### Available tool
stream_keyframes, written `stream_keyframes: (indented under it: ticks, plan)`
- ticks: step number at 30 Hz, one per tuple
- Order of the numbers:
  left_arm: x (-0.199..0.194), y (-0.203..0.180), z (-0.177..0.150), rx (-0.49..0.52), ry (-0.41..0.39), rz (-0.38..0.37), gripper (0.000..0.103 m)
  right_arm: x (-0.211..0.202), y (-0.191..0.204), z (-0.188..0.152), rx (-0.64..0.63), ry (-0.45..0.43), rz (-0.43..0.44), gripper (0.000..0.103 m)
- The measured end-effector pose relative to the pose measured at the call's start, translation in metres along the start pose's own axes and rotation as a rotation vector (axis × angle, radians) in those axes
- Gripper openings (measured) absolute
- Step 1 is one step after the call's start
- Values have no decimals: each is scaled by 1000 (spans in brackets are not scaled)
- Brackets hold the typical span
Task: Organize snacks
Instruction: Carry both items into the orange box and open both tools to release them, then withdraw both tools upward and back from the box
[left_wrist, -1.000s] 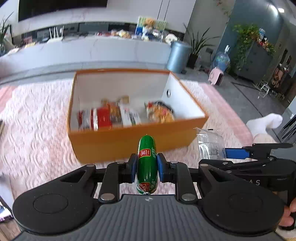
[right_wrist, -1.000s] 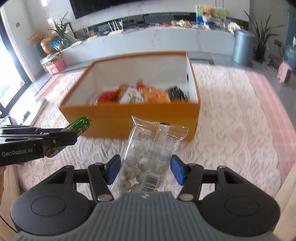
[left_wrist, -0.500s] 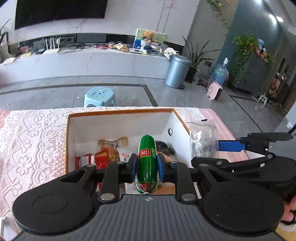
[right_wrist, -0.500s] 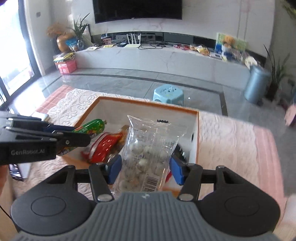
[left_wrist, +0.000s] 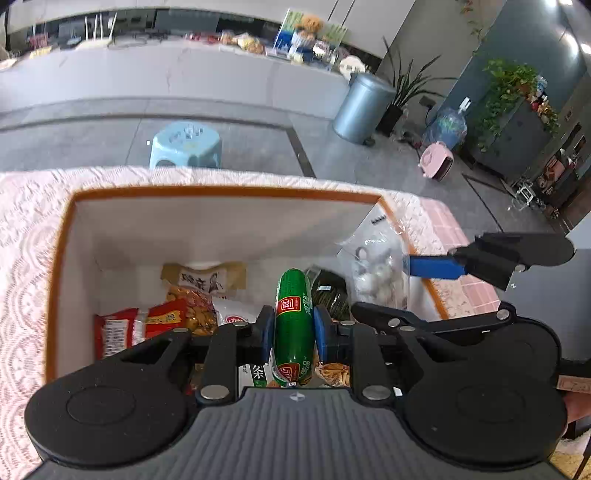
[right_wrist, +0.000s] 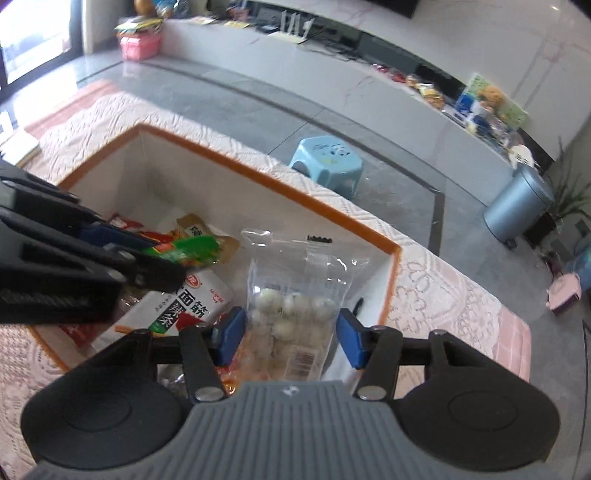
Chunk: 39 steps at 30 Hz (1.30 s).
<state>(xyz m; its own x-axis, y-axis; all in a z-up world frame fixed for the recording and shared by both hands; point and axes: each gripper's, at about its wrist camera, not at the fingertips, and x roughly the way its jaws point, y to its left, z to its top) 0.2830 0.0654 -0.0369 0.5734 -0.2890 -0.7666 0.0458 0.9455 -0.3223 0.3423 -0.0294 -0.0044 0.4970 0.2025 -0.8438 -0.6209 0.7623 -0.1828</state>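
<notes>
My left gripper is shut on a green sausage and holds it upright over the open orange box. Over the box's right end, the jaws of my right gripper are closing on a clear bag of white balls, which hangs between the blue pads. Inside the box lie a red packet, a yellow nut packet, a white and green packet and a dark packet. The left gripper with the sausage shows in the right wrist view.
The box stands on a pink lace tablecloth. Beyond the table's far edge are a light blue stool, a grey bin and a long white counter. A person's hand shows at the lower right.
Both grippers came forward from in front of the box to above its inside, each still with its snack. The right wrist view has tilted, so that gripper rolled.
</notes>
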Motion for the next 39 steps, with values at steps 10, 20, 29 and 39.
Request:
stream_keyframes:
  ticks: [10,20,29,39]
  plan:
    - [28,24,-1,-84,41,-20,25,40,6,8,-16,63,42,52]
    - [42,18,7,-62,65,40,25,44,4,5,-15,68,27,61]
    - [39,15,10,-77,81,36,34,34,6,-2,-33,77,37,72]
    - [-2,-2,5,-7,30,146,57,8,7,-8,-30,73,31,81]
